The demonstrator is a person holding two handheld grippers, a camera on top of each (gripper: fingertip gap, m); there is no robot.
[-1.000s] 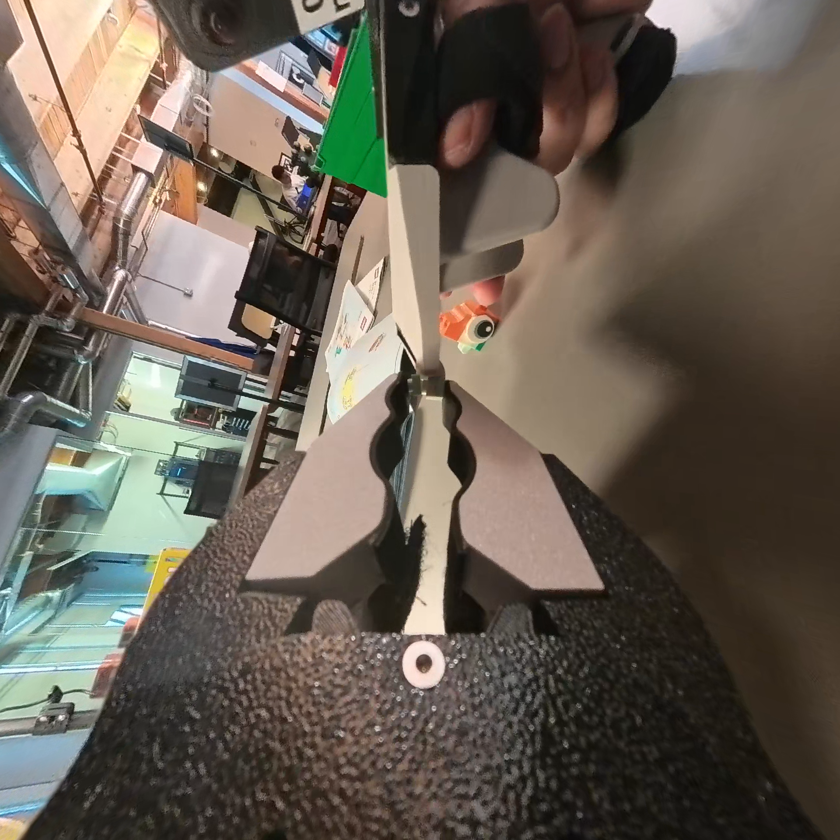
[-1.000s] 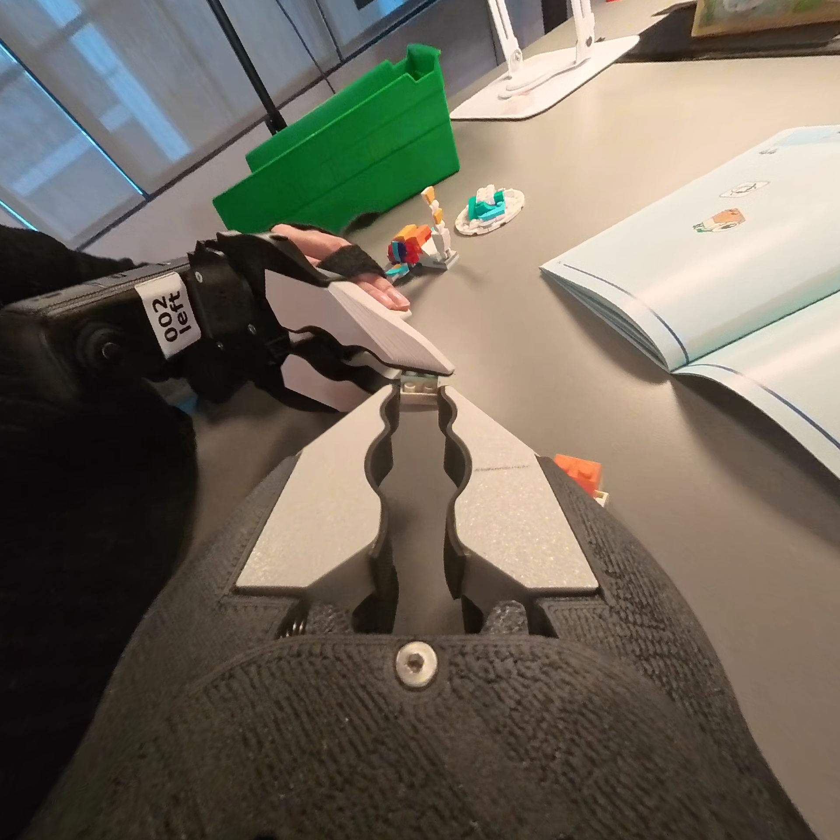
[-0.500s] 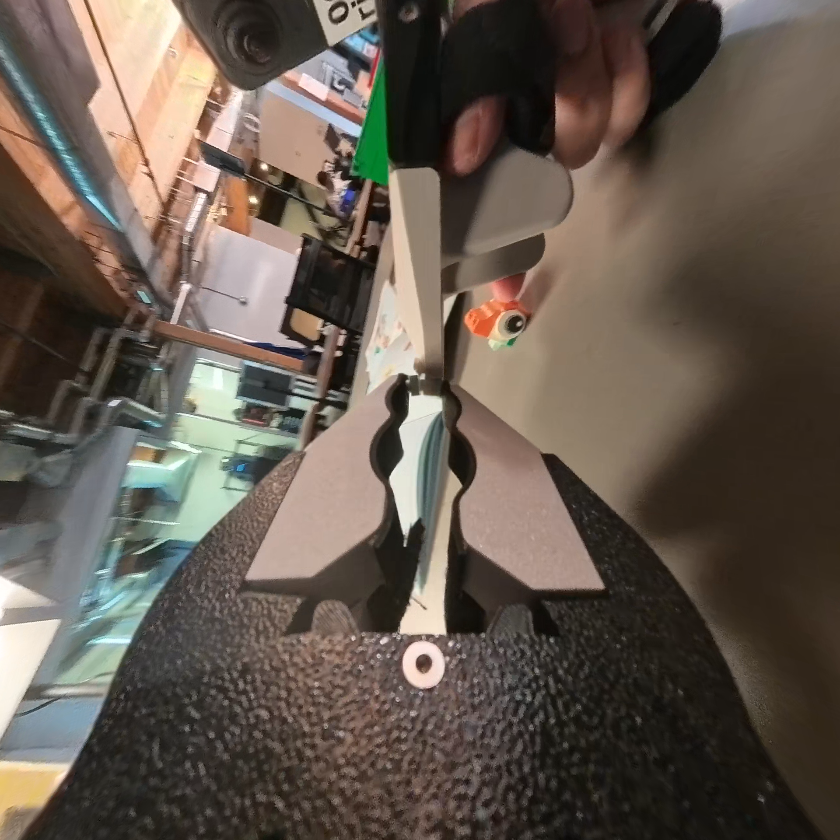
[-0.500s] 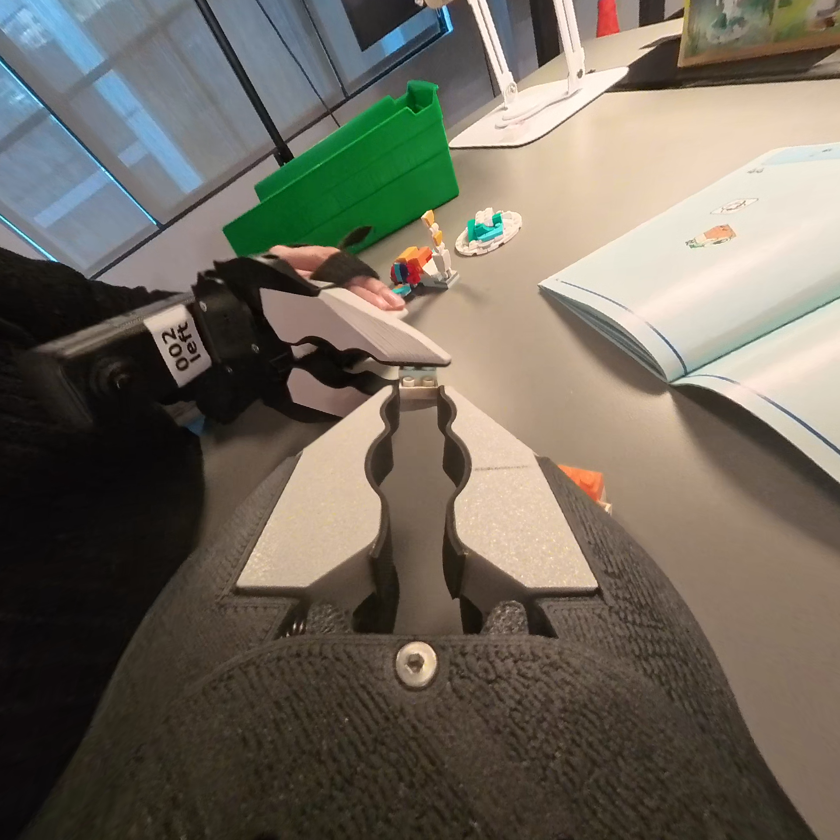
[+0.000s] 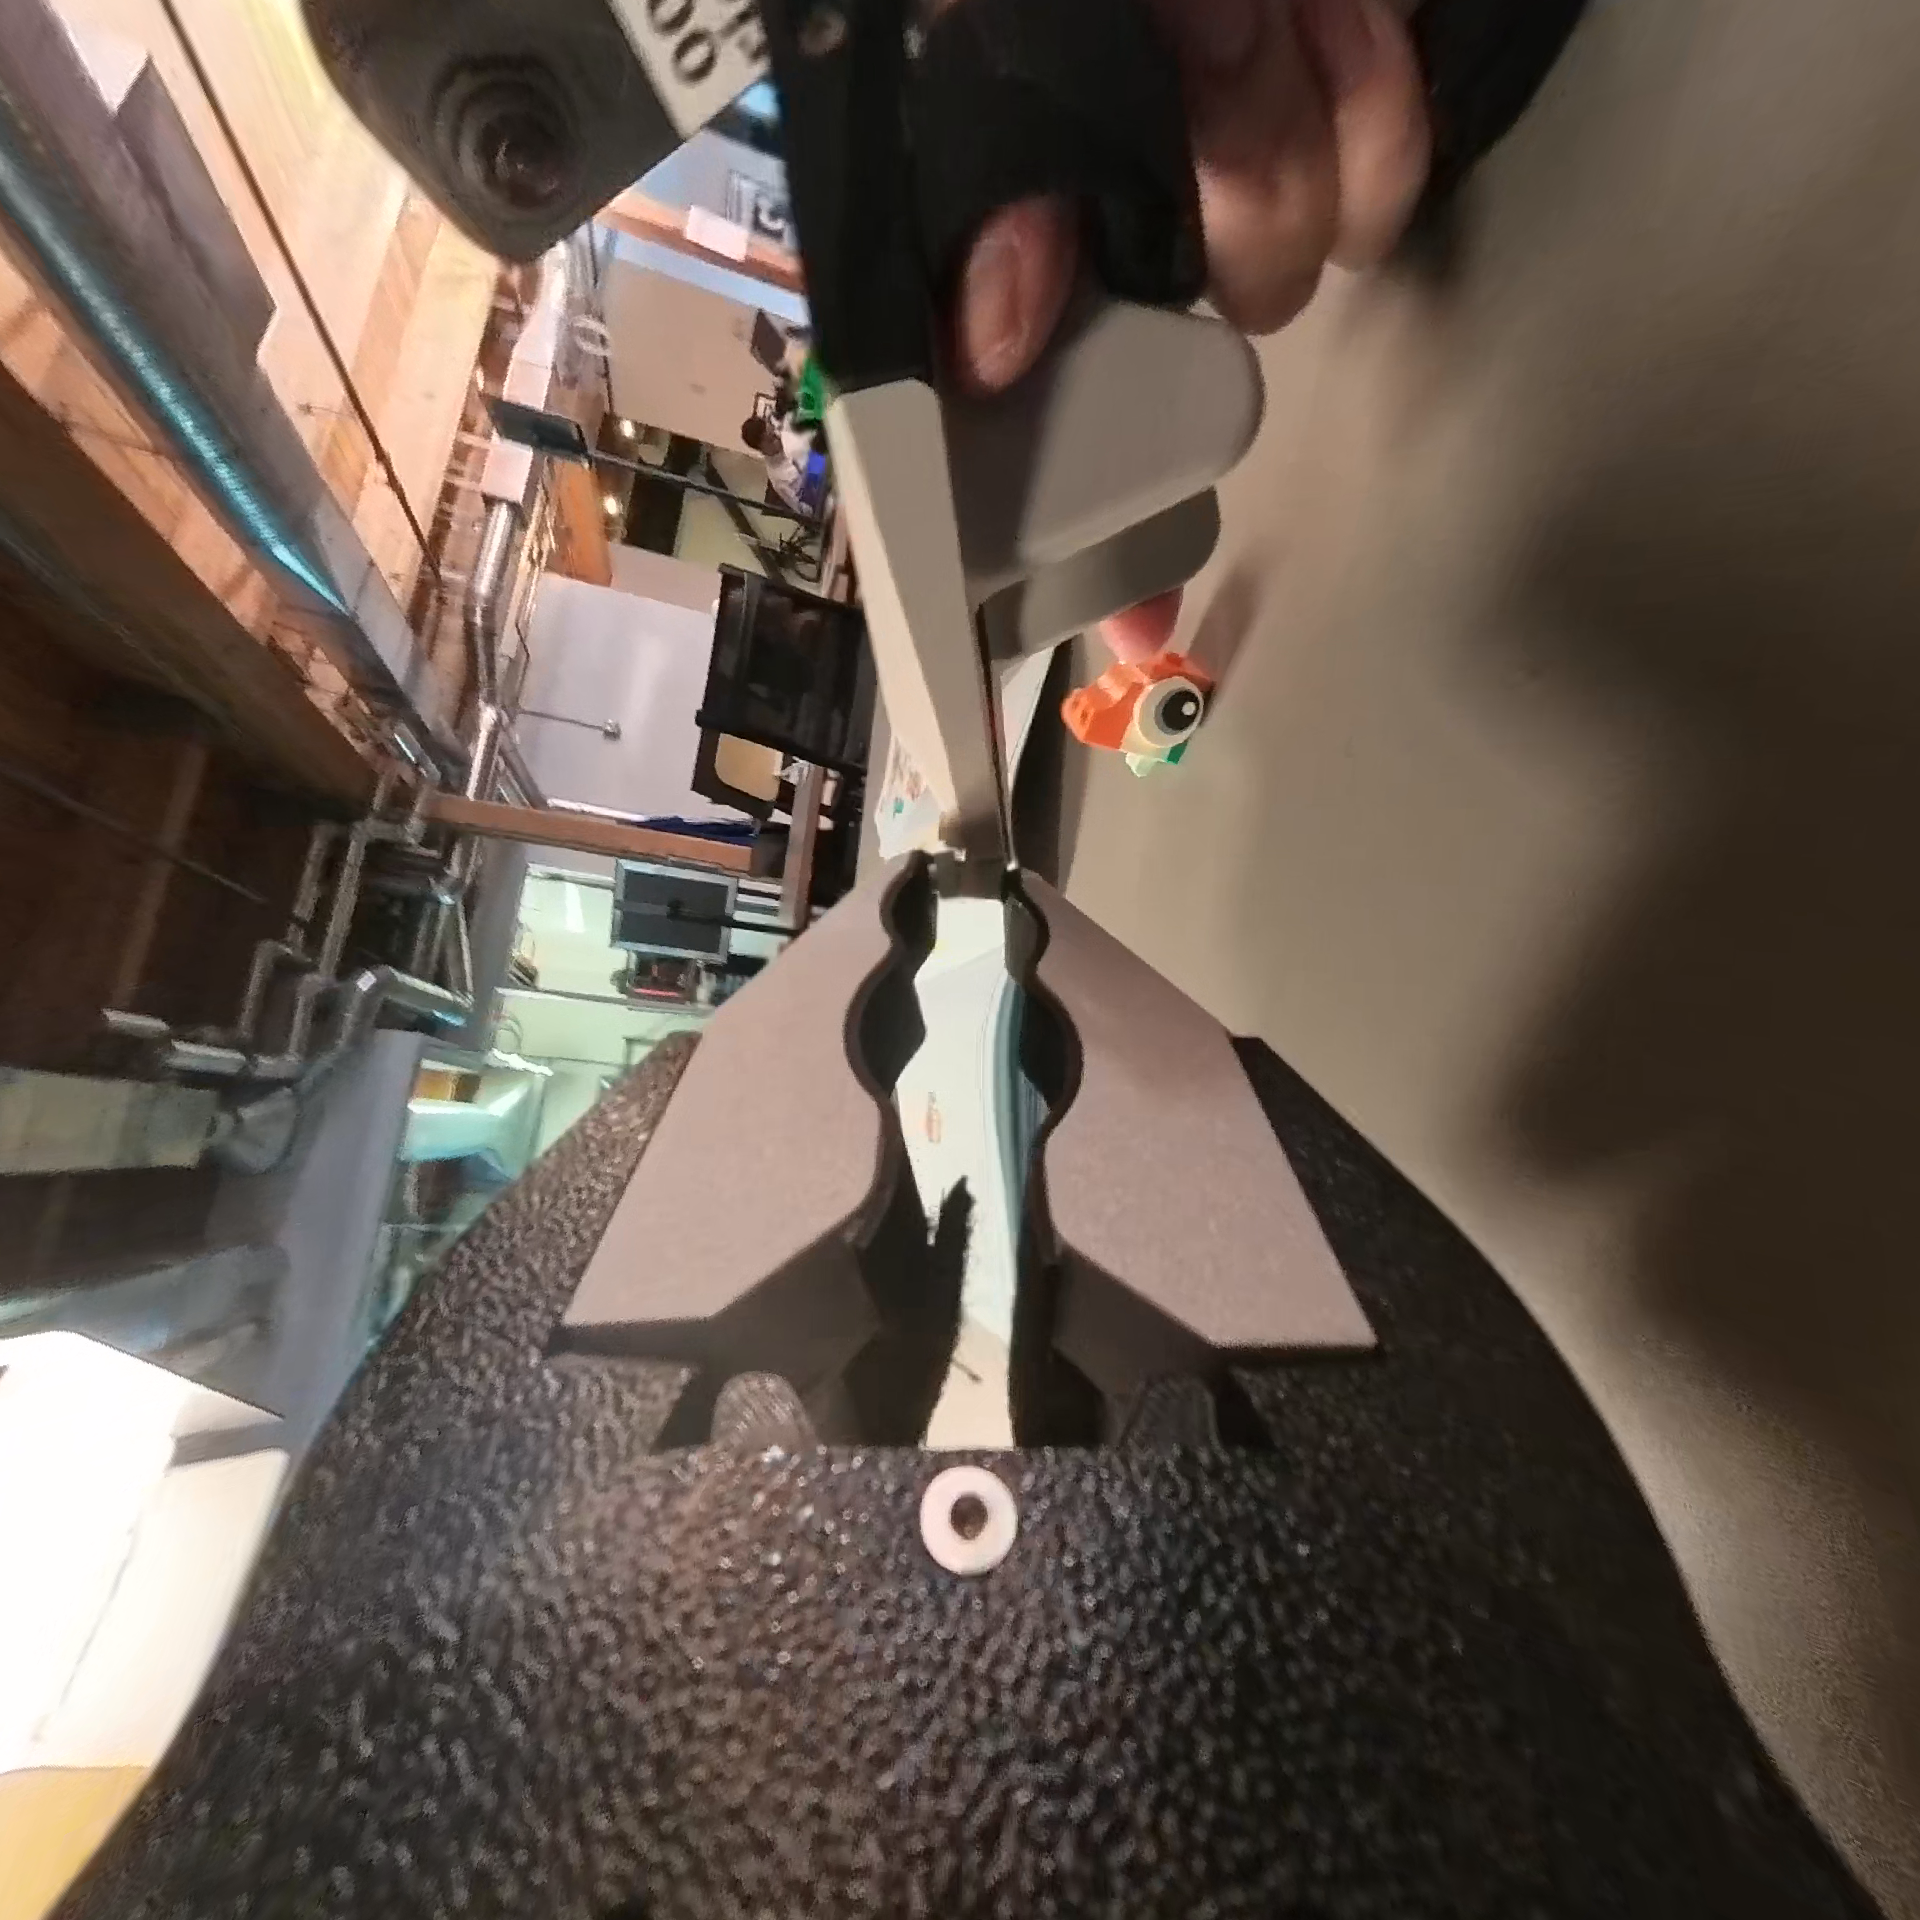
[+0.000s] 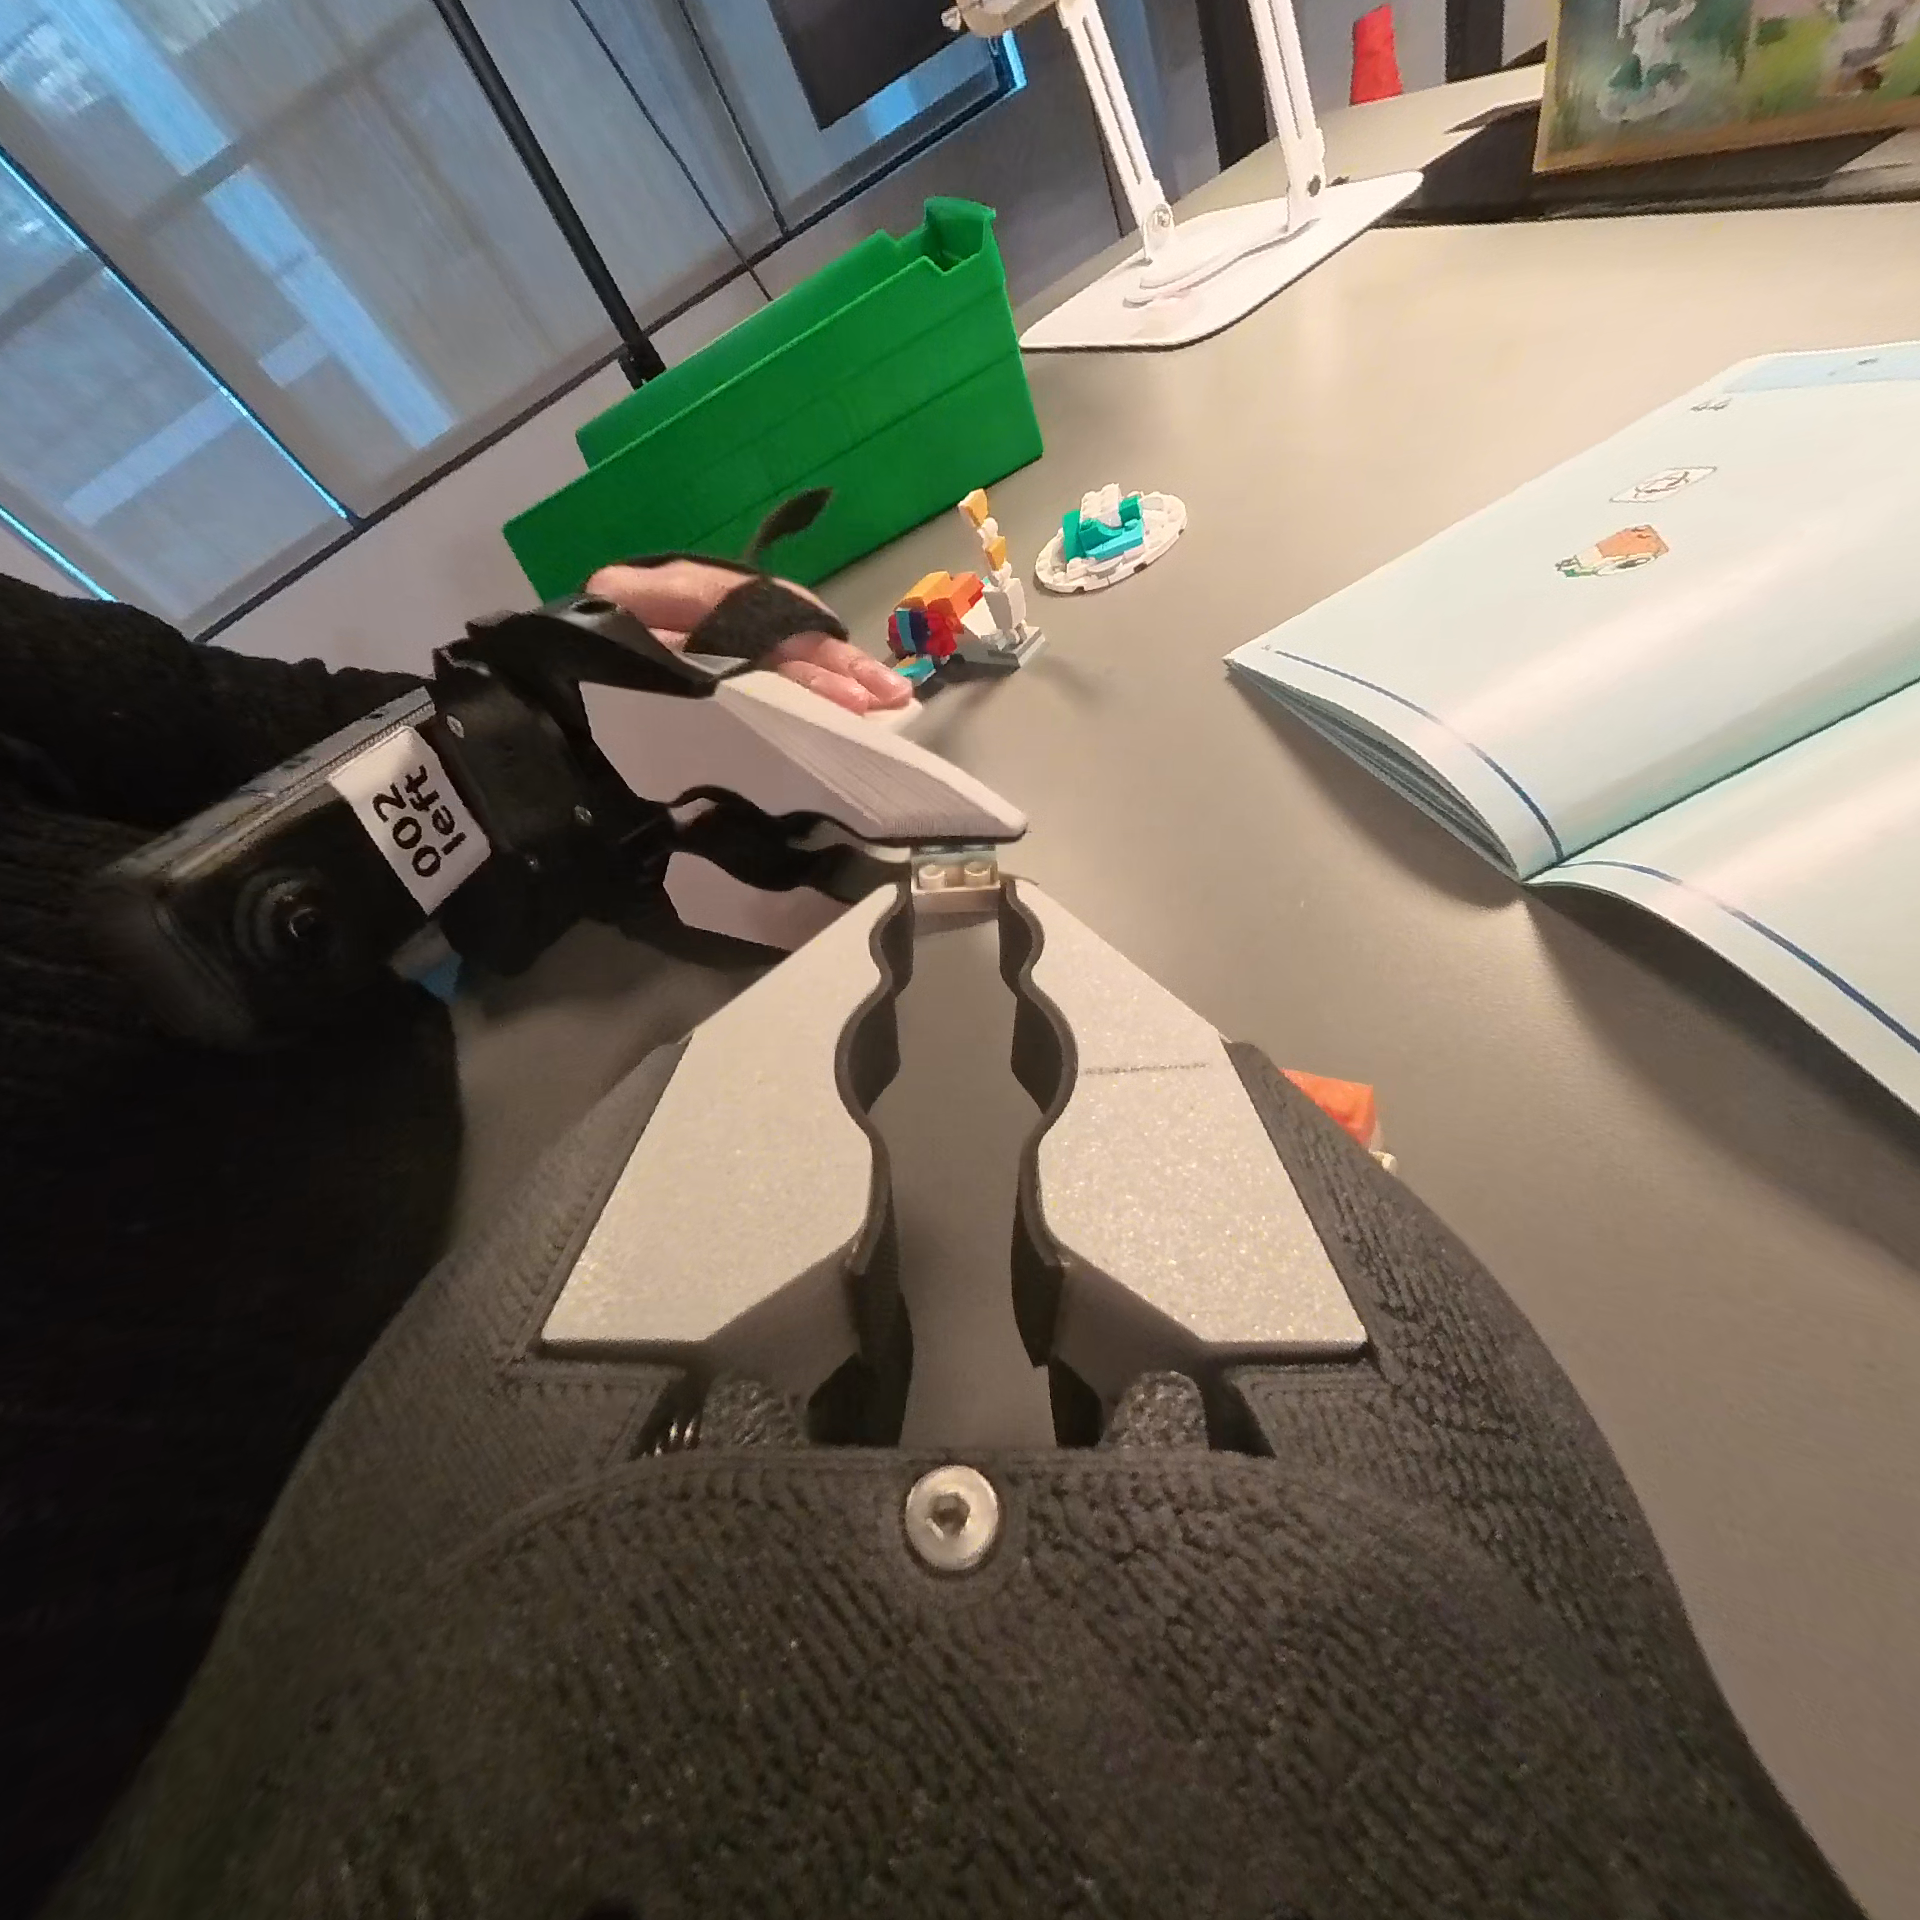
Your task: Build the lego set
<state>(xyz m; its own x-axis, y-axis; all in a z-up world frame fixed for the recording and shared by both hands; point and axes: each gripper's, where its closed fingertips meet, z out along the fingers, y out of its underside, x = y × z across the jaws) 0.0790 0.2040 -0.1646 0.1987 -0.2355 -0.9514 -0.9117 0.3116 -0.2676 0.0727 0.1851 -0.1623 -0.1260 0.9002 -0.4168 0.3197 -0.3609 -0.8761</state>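
My right gripper (image 6: 956,896) is shut on a small light grey Lego brick (image 6: 956,885), held above the table. My left gripper (image 6: 961,844) comes in from the left. Its fingers close from above and below on the pale piece (image 6: 948,854) sitting on top of that brick. In the left wrist view my left gripper (image 5: 971,881) is shut on this small grey stack (image 5: 961,878). The right gripper's fingers (image 5: 914,623) reach down to it from above. An orange Lego piece with an eye (image 5: 1143,717) lies on the table beyond.
A colourful Lego build (image 6: 956,623) and a white round plate with teal bricks (image 6: 1112,535) stand in front of a green bin (image 6: 790,457). An open instruction booklet (image 6: 1610,675) lies at the right. A white stand (image 6: 1226,260) is at the back. The orange piece (image 6: 1335,1107) peeks out beside my right gripper. Both grippers' tips are close together, under 4 cm apart.
Both grippers stay clamped on the small grey stack. They have moved together, with the right wrist view tilting up and the left wrist view swinging across the background.
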